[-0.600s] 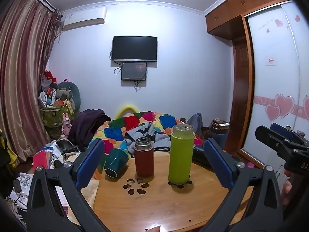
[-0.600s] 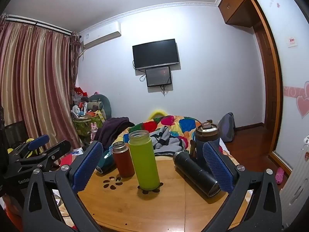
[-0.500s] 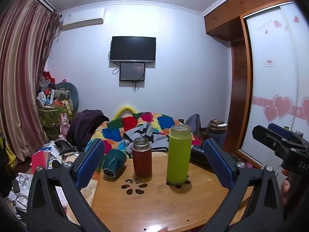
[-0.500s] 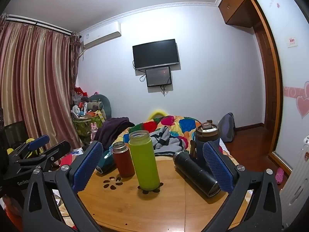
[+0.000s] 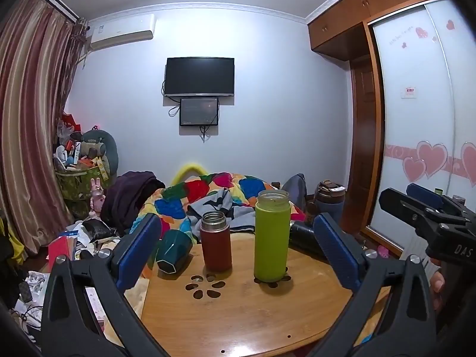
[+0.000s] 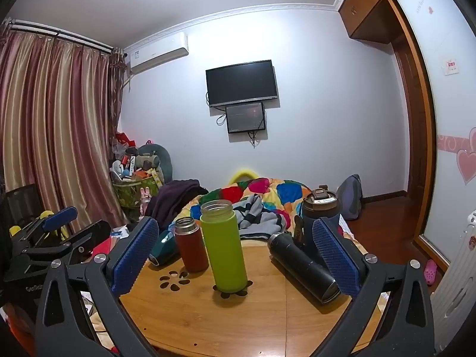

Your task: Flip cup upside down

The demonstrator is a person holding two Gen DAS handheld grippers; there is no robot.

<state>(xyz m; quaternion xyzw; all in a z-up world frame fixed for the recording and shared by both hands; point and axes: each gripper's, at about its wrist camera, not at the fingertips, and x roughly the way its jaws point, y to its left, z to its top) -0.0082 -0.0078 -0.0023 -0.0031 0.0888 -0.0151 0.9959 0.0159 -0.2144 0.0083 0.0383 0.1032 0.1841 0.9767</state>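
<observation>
A tall lime-green cup (image 5: pixel 272 238) (image 6: pixel 223 247) stands upright and open-topped on the round wooden table (image 5: pixel 238 321) (image 6: pixel 208 318). A shorter dark-red flask (image 5: pixel 216 241) (image 6: pixel 190 244) stands upright just left of it. A teal faceted cup (image 5: pixel 173 251) (image 6: pixel 163 247) lies on its side at the table's left edge. A black flask (image 6: pixel 302 267) lies on its side at the right. My left gripper (image 5: pixel 238 253) is open and empty, short of the cups. My right gripper (image 6: pixel 235 258) is open and empty, with the green cup between its fingers further off.
A dark-blue lidded tumbler (image 6: pixel 319 211) stands at the table's far right. Flower-shaped cutouts (image 5: pixel 205 286) pierce the tabletop. A bed with a colourful quilt (image 5: pixel 214 196) lies behind the table. Clutter (image 5: pixel 59 253) covers the floor at the left. A wardrobe (image 5: pixel 422 119) is at the right.
The left gripper's view has shifted slightly, so the cups sit a little further left in its frame. The right gripper has not moved. Both stay open.
</observation>
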